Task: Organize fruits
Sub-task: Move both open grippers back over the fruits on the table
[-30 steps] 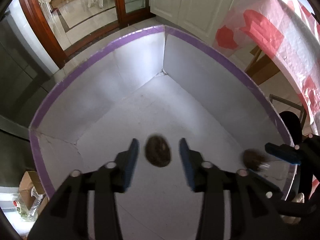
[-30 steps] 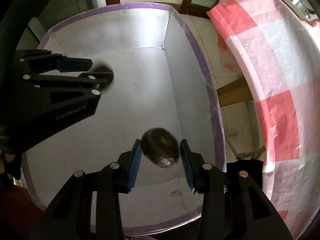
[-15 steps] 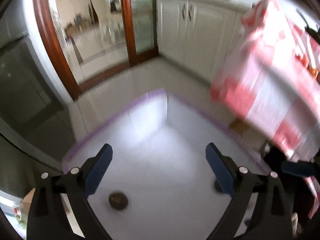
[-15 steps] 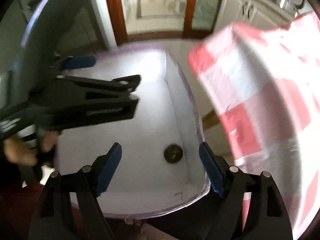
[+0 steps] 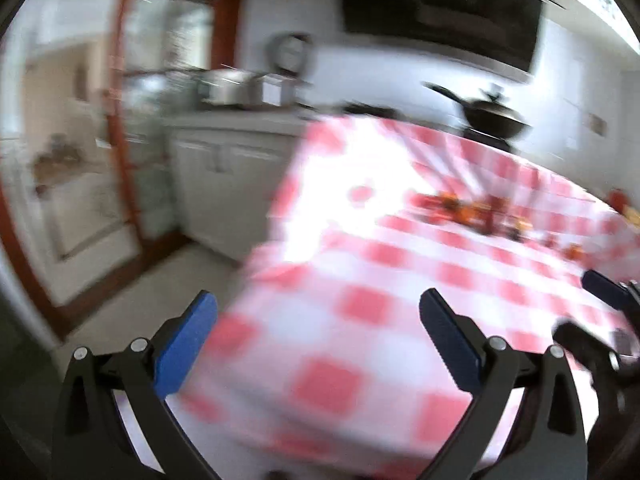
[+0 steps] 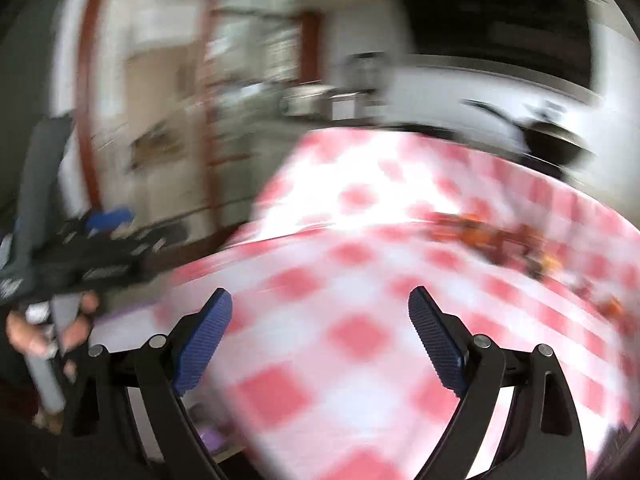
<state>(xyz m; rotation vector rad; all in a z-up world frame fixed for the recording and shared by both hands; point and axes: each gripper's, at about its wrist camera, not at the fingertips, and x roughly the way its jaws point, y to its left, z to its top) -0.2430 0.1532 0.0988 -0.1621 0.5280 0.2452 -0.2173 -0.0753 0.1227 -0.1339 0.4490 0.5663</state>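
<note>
Both views are blurred by motion. My left gripper (image 5: 318,304) has nothing between its blue pads, and its jaws are still opening wide. My right gripper (image 6: 320,296) is also empty, its jaws opening too. Both point over the near end of a table with a red-and-white checked cloth (image 5: 360,308) (image 6: 352,332). A blurred pile of orange and red fruits (image 5: 464,208) (image 6: 492,236) lies farther along the table, well beyond both grippers. In the right wrist view a hand (image 6: 24,332) holds the left gripper at the left. A strip of the white, purple-rimmed box (image 6: 120,334) shows below it.
White cabinets (image 5: 224,184) under a counter with metal pots stand behind the table's end. A dark pan (image 5: 492,118) sits on the stove under a black hood. A red-brown door frame (image 5: 124,152) rises at the left, with tiled floor (image 5: 160,280) before it.
Both grippers let go of the brown fruits, which stayed in the white box. The jaws spread wide and both hands rose and swung up from the box toward the checked table.
</note>
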